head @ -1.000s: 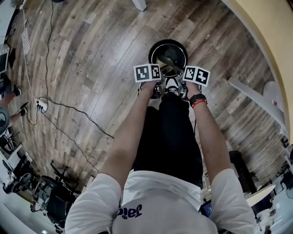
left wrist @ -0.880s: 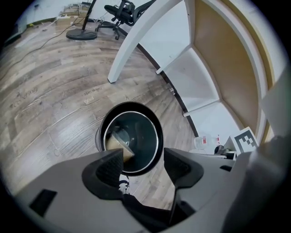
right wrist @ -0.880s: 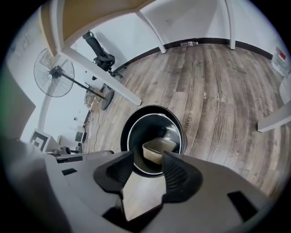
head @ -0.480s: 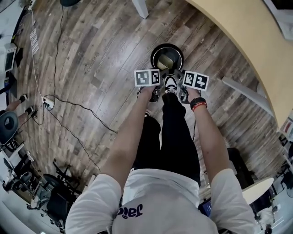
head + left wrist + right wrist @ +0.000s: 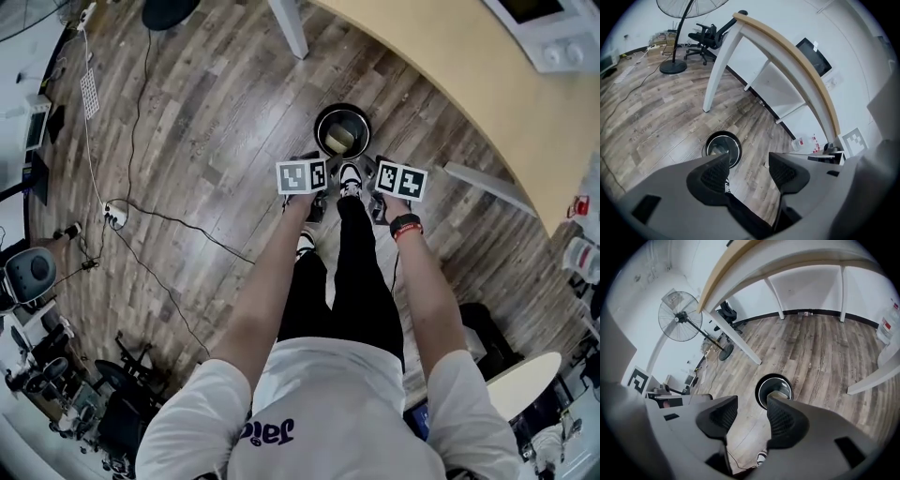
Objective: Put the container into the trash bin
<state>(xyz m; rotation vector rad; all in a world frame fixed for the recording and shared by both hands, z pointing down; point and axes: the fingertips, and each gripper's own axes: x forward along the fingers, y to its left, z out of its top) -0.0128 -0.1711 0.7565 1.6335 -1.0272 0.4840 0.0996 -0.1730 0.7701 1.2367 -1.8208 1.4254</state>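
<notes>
The pale container (image 5: 343,141) lies inside the round trash bin (image 5: 318,131), its long axis unreadable. Left tongs (image 5: 749,165) and right tongs (image 5: 752,405) are both spread, pinching nothing.

Pale container (image 5: 344,141) inside round black trash bin (image 5: 317,129), bin upright.

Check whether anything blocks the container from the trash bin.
Nothing visible does: a pale object, apparently the container, already lies inside the trash bin, and the left gripper and right gripper are both open and empty.
</notes>
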